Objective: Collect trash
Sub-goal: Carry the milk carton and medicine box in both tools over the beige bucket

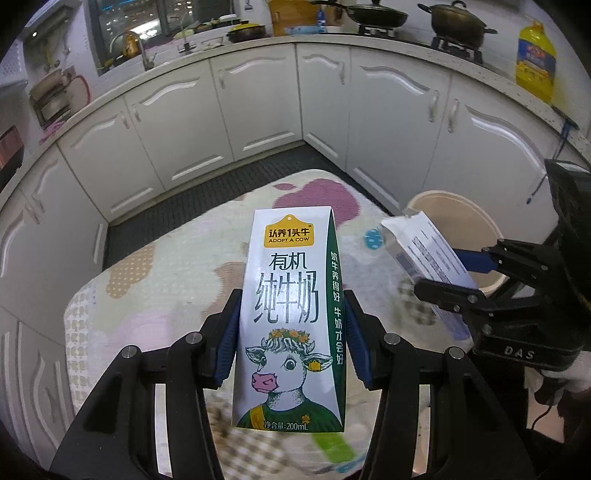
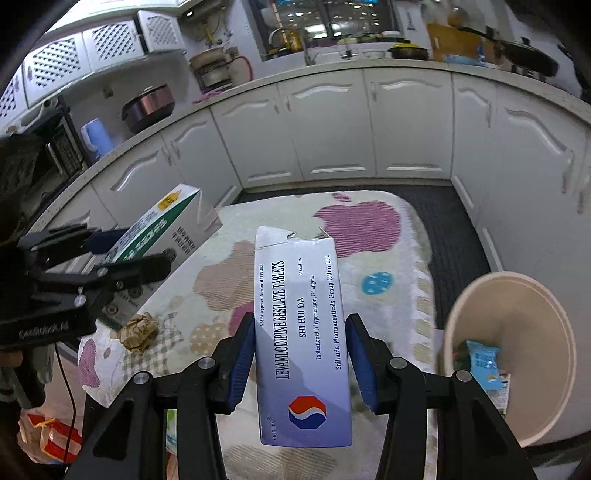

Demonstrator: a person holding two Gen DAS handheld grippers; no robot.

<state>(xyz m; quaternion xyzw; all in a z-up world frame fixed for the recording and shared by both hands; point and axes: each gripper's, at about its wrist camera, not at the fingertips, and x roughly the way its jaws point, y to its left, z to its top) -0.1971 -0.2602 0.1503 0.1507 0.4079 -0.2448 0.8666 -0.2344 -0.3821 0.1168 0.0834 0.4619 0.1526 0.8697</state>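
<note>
My left gripper [image 1: 291, 328] is shut on a white milk carton [image 1: 291, 314] with a cow on it, held above the patterned cloth [image 1: 177, 280]. My right gripper [image 2: 301, 354] is shut on a white tablet box [image 2: 301, 332], held over the same cloth [image 2: 369, 225]. Each gripper shows in the other view: the right gripper [image 1: 454, 273] with its box [image 1: 424, 251], the left gripper [image 2: 122, 254] with its carton [image 2: 162, 225]. A beige bin [image 2: 517, 354] stands to the right with blue wrappers [image 2: 482, 362] inside; it also shows in the left wrist view [image 1: 461, 218]. A crumpled brown paper ball [image 2: 140, 330] lies on the cloth.
White kitchen cabinets [image 1: 258, 103] and a counter with pots [image 1: 458, 22] and an oil bottle [image 1: 535, 62] curve around the dark floor mat [image 1: 207, 195]. Red packaging [image 2: 51, 439] lies low at the left.
</note>
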